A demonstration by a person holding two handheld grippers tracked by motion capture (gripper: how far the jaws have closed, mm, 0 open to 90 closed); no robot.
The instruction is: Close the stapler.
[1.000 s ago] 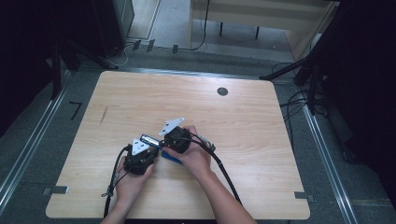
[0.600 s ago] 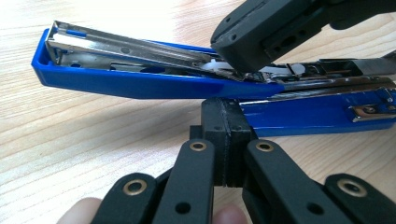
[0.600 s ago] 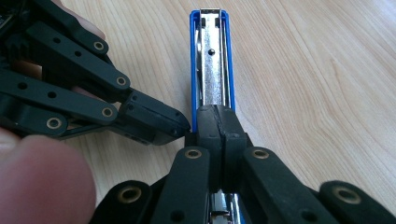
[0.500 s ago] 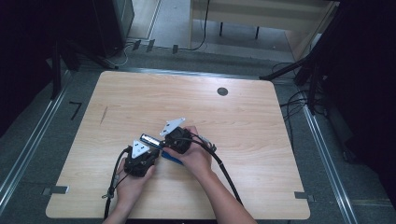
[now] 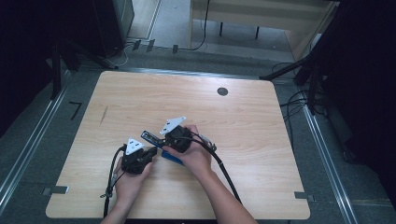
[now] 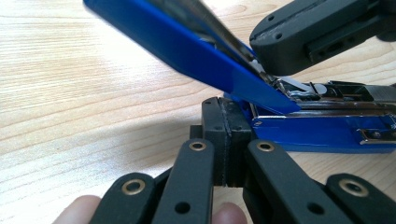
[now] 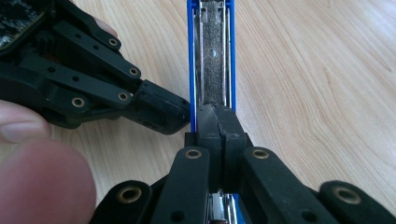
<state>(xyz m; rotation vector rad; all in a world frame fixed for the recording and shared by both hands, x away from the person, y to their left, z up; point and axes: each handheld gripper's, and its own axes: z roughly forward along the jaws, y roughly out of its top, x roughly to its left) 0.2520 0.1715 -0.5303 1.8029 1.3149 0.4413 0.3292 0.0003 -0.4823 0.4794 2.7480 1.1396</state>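
Observation:
A blue stapler [image 5: 173, 159] lies on the wooden table [image 5: 243, 121] with its top arm [image 5: 150, 136] swung up and open. In the left gripper view the raised blue arm [image 6: 187, 49] slants above the base [image 6: 322, 133]. My left gripper [image 6: 224, 140] is shut, with its tips pressed against the end of the base. My right gripper [image 7: 217, 122] is also shut and rests on the stapler's bare metal channel [image 7: 213, 60]. In the high view the left gripper [image 5: 150, 152] and the right gripper [image 5: 163, 143] meet at the stapler. The far end of the channel is cut off by the frame.
A round dark grommet hole [image 5: 222, 91] sits at the table's far side. Cables [image 5: 229, 175] trail from both grippers toward the near edge. A metal rail [image 5: 28, 149] runs along the floor on the left, and dark frames stand behind.
The stapler's top arm now shows swung out to the left between the grippers. My left gripper has shifted slightly left and nearer; my right hand has barely moved.

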